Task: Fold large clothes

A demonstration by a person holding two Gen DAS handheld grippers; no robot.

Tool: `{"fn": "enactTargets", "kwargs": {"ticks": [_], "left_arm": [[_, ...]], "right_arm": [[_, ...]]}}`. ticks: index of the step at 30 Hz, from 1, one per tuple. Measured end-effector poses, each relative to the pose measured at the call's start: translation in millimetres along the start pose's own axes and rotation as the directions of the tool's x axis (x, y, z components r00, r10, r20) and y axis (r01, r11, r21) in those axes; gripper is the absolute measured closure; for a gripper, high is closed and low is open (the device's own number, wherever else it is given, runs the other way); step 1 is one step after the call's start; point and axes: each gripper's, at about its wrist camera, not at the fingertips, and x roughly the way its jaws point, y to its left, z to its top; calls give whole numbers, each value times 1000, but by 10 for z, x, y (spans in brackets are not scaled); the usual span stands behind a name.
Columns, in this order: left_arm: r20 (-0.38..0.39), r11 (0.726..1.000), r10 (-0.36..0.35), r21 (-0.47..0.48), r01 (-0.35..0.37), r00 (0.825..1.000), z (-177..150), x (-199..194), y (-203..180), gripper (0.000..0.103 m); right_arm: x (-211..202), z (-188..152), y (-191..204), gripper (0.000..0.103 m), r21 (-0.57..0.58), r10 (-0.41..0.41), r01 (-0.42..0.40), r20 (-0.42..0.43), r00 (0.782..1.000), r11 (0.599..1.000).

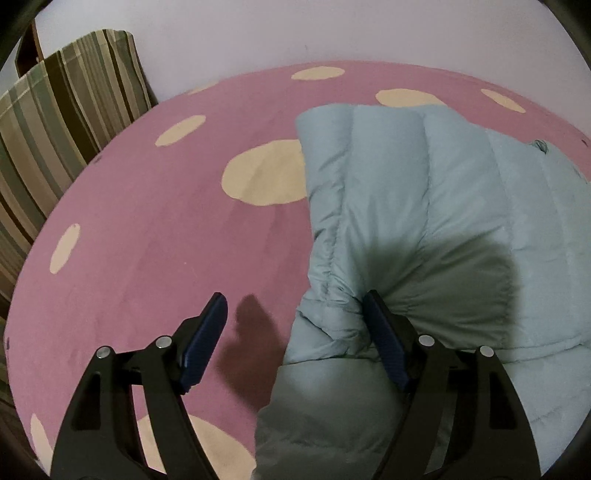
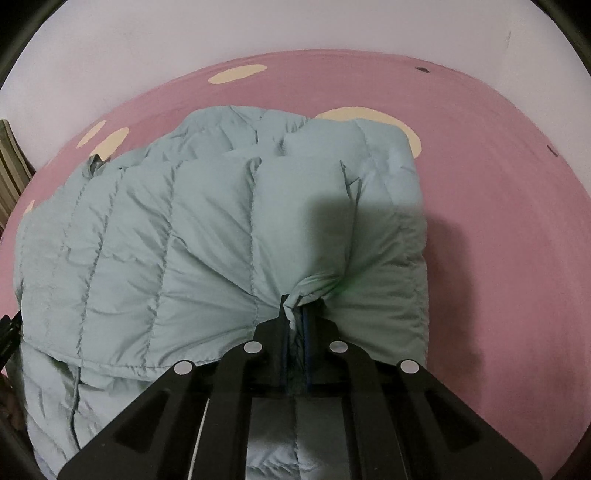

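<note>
A pale blue-green quilted puffer jacket [image 1: 436, 206] lies partly folded on a pink sheet with cream dots [image 1: 147, 229]. My left gripper [image 1: 295, 306] is open at the jacket's left edge; its right finger touches a bunched fold and its left finger hangs over bare sheet. In the right wrist view the jacket [image 2: 184, 240] fills the middle. My right gripper [image 2: 295, 314] is shut on a pinched fold of the jacket's near edge, with the upper layer doubled over the lower one.
A striped green and brown cushion [image 1: 55, 129] stands at the far left against a pale wall [image 1: 295, 29]. Pink sheet [image 2: 498, 221] lies bare to the right of the jacket.
</note>
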Motion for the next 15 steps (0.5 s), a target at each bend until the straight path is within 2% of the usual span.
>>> {"fn": "enactTargets", "kwargs": {"ticks": [2,5,6,7,8,10,15], "left_arm": [[-3,1000,-7,-5,7,1000,15,-43,30,27],[-6,999,-24,-47,24,1000,70,-282,147,28],[18,997,-37,-62,38,999,107,-377,184,28],[44,996,-44,-70,47,998,138,-450,201,28],[72,996,-51,-71,56,996,195,-519,196,28],[98,996,-61,-56,66,993,302,-536,123,28],[47,998,-64,-27,65,997,497,-158,-165,28]], "right_arm": [[-30,9,8,98,-10,1,-1,4,1000,1000],[-209,38,4,91,-36,-8,9,17,1000,999],[-281,48,11,78,-35,-20,21,29,999,999],[-405,65,15,60,-28,-27,29,69,997,999],[-514,101,37,55,-22,-33,36,116,993,999],[-654,190,129,54,-30,-36,42,175,984,999],[-442,458,410,54,-75,8,5,174,985,997]]}}
